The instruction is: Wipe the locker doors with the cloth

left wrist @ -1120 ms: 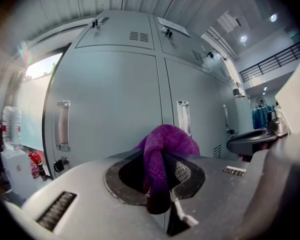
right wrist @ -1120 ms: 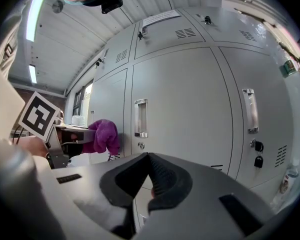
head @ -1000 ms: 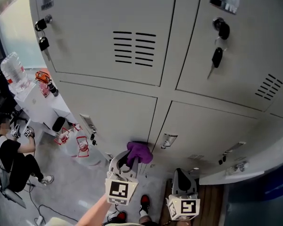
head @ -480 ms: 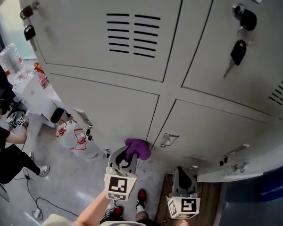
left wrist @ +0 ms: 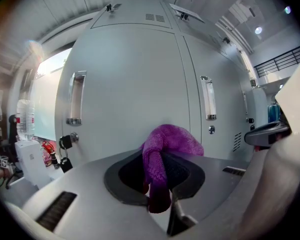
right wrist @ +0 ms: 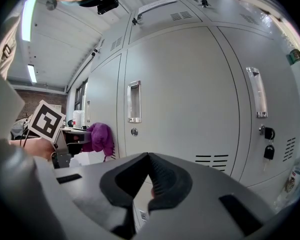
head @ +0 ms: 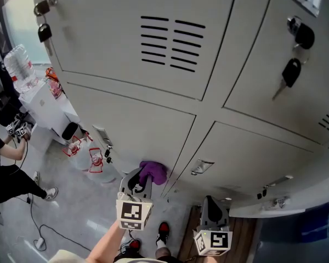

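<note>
While the left hand-held gripper (head: 141,181) is clenched on a bunched purple cloth (head: 152,171), the wad sits at the lower part of the lower-left locker door (head: 126,125), close to the vertical seam with the neighbouring door (head: 252,158). No view settles whether the cloth actually presses on the metal. In the left gripper view the cloth bulges out over the jaw tips, with a tail pinched between them, and it faces the grey door panel between two recessed handles (left wrist: 76,98). The right hand-held gripper (head: 211,201) hangs low and apart from the doors, its jaws together on nothing. I judge this to be the wiping step, on the bottom row of doors. The next move calls for keeping the wad flat against the panel and sweeping it across the face. It should steer clear of the handles and the keys (head: 44,33) hanging from the locks.
</note>
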`<action>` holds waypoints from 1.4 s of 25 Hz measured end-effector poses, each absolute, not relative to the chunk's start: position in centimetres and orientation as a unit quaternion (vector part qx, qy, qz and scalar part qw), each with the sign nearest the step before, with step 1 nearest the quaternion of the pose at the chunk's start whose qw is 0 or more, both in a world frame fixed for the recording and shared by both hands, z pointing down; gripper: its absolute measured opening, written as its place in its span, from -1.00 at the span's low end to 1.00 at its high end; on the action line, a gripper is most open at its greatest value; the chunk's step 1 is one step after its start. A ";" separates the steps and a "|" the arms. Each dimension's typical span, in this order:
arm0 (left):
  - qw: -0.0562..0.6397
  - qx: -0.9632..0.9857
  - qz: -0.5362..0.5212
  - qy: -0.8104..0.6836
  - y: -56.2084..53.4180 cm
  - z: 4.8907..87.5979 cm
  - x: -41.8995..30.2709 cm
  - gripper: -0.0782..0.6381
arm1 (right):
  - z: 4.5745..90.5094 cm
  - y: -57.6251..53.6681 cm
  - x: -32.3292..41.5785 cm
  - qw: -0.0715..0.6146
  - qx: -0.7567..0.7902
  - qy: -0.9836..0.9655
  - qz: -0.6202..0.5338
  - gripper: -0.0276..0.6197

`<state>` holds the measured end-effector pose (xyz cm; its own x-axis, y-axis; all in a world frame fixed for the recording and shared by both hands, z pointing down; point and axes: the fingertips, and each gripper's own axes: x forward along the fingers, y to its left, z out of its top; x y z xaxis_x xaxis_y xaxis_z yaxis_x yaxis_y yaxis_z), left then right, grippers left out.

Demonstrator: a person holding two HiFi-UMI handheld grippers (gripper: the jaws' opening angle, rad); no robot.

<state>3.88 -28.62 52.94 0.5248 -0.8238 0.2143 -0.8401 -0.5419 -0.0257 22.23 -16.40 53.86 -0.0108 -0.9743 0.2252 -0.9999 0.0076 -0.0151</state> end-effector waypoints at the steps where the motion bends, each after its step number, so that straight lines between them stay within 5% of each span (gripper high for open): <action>1: 0.040 0.869 0.101 -0.483 -28.8 52.9 3.4 -0.57 | 53.8 -16.5 22.1 0.075 0.698 -0.708 0.085 -0.87; 23: 0.035 0.786 0.098 -0.609 -32.9 52.5 -8.2 -0.57 | 53.7 -19.8 17.3 0.084 0.639 -0.761 0.076 -0.87; 35: 0.023 0.802 0.101 -0.588 -31.4 51.7 -6.7 -0.57 | 53.2 -19.0 17.5 0.077 0.639 -0.761 0.072 -0.87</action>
